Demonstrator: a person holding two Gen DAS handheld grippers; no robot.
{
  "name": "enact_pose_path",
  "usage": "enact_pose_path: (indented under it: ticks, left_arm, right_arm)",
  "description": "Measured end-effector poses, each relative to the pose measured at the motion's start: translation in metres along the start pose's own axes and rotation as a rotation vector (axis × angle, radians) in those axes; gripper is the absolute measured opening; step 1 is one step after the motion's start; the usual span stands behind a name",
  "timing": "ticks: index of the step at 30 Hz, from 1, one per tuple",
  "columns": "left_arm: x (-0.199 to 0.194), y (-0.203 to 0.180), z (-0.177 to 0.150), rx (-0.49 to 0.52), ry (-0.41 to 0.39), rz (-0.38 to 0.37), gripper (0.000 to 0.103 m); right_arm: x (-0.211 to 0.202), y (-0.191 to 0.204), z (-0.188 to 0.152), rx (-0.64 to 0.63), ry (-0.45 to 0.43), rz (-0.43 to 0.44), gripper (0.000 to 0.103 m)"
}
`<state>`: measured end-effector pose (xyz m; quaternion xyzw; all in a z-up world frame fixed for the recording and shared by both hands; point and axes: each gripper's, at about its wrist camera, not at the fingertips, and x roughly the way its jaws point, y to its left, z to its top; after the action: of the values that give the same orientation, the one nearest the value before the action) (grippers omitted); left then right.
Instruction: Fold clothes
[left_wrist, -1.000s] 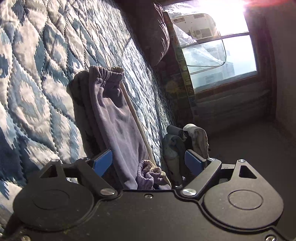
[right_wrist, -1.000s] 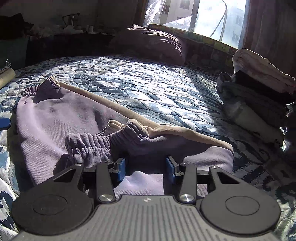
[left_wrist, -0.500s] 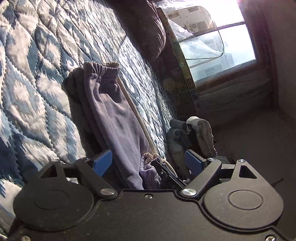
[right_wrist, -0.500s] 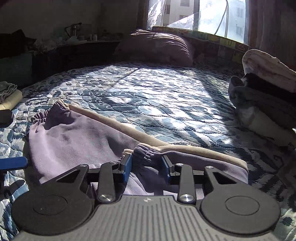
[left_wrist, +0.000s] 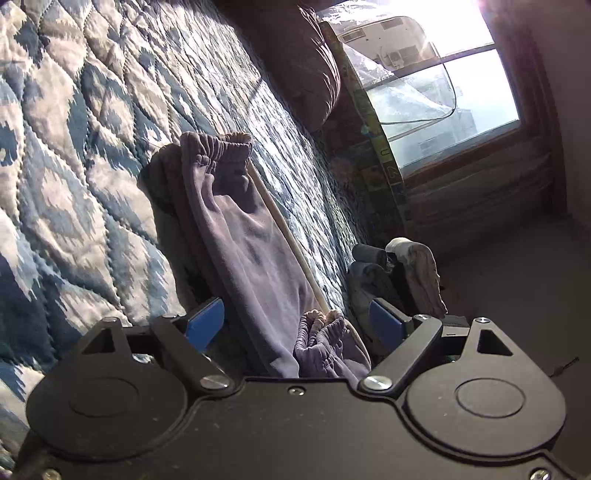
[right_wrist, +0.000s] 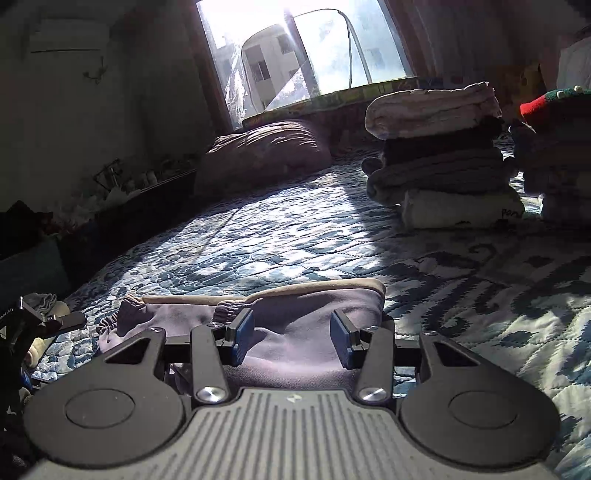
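Note:
Purple pants (left_wrist: 251, 251) with a beige side stripe lie folded in half lengthwise on the blue quilted bedspread (left_wrist: 74, 147). Their elastic cuffs (left_wrist: 321, 325) rest doubled back on the fabric near the waistband end. My left gripper (left_wrist: 295, 325) is open and hovers just short of the cuffs, holding nothing. In the right wrist view the pants (right_wrist: 303, 314) lie flat ahead. My right gripper (right_wrist: 291, 338) is open just above their near edge, with nothing between its pads. The left gripper (right_wrist: 40, 321) shows at the left edge of that view.
Two stacks of folded clothes (right_wrist: 439, 162) (right_wrist: 550, 155) stand on the bed to the right. A purple pillow (right_wrist: 266, 151) lies at the head under the window (right_wrist: 303, 48). Cluttered shelves (right_wrist: 140, 181) run along the left wall. Open quilt (right_wrist: 295, 236) lies between the pants and the pillow.
My right gripper had its fingers closed in around the cuffs; it has opened wider, pulled back and tilted up. The cuffs now lie on the pants. The left gripper barely shifted.

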<state>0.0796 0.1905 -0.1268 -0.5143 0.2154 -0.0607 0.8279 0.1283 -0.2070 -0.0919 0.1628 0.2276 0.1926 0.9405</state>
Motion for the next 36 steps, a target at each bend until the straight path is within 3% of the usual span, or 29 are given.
enact_pose_path:
  ticks: [3,6,8,12,15,18,23,25,27,29,32,36]
  left_arm:
    - [-0.008,0.007,0.005,-0.053,-0.040,0.022,0.086]
    - [-0.018,0.023,0.016,-0.195,-0.089,0.018,0.085]
    - [-0.020,0.030,0.025,-0.245,-0.107,0.036,0.084]
    - [-0.010,0.034,0.050,-0.227,-0.138,0.100,0.084]
    - [0.011,0.032,0.068,-0.158,-0.106,0.124,0.083]
    - [0.033,0.022,0.076,-0.015,-0.068,0.173,0.079]
    - [0.047,0.021,0.081,-0.022,-0.079,0.188,0.076]
    - [0.049,0.022,0.083,-0.039,-0.094,0.198,0.069]
    - [0.047,0.028,0.083,-0.059,-0.110,0.221,0.044]
    - [0.045,0.034,0.083,-0.079,-0.122,0.239,0.032]
    - [0.037,0.027,0.081,-0.069,-0.128,0.227,0.027]
    - [0.032,-0.015,0.073,0.006,-0.152,0.187,0.023]
  right_arm:
    - [-0.009,-0.061,-0.018,0.272,0.028,0.013,0.054]
    - [-0.005,-0.097,-0.034,0.495,0.038,0.043,0.052]
    - [-0.002,-0.097,-0.033,0.501,0.032,0.076,0.061]
    - [0.012,-0.079,-0.036,0.382,0.059,0.071,0.066]
    - [0.012,-0.077,-0.035,0.366,0.064,0.085,0.068]
    - [0.012,-0.082,-0.035,0.400,0.057,0.099,0.068]
    - [0.014,-0.080,-0.034,0.389,0.053,0.097,0.068]
    - [0.014,-0.080,-0.035,0.382,0.051,0.096,0.068]
    - [0.013,-0.080,-0.035,0.386,0.048,0.099,0.068]
    - [0.012,-0.081,-0.036,0.390,0.045,0.101,0.068]
    - [0.011,-0.081,-0.037,0.394,0.040,0.103,0.067]
    - [0.011,-0.082,-0.037,0.405,0.032,0.108,0.067]
